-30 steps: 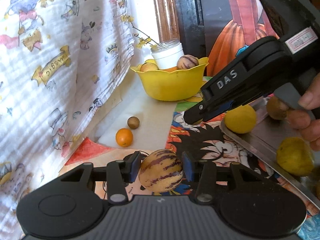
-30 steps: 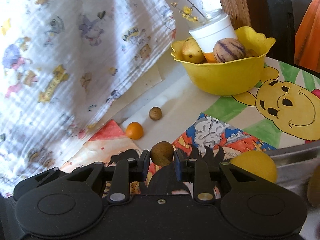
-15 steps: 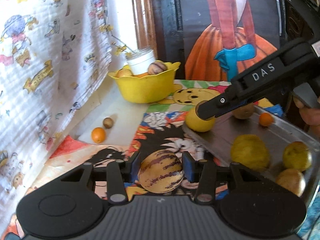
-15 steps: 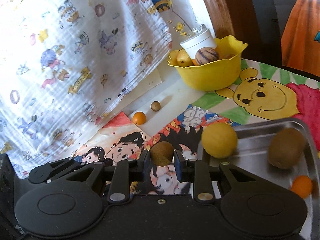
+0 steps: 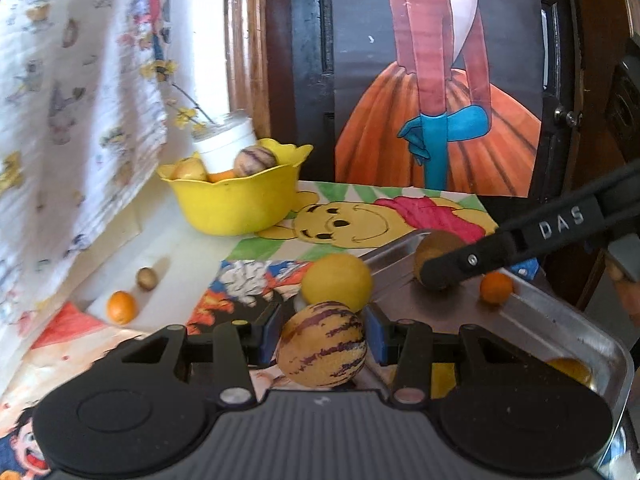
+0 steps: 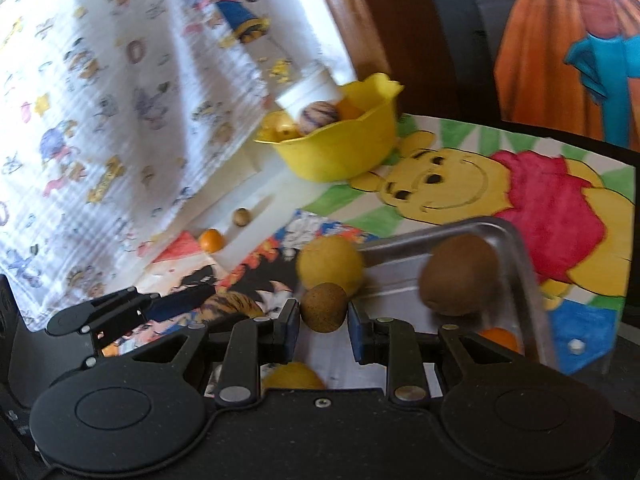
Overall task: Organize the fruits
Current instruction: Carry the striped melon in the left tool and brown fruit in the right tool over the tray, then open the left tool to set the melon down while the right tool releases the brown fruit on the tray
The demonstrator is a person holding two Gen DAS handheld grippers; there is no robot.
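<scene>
We've swung both grippers away from the yellow bowl (image 5: 236, 204), now far ahead-left, and over the metal tray (image 5: 568, 320) just ahead. Left gripper (image 5: 322, 338) is clamped partway on the striped fruit (image 5: 322, 346), right gripper (image 6: 323, 316) pinched tight on the small brown fruit (image 6: 323, 307). Looks like drop-off's next.

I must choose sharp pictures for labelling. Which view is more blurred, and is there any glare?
Right wrist view: more blurred, with the yellow bowl and patterned cloth smeared. Left wrist view: sharper, though the white jar is streaked; mild glare on the metal tray rim.
</scene>
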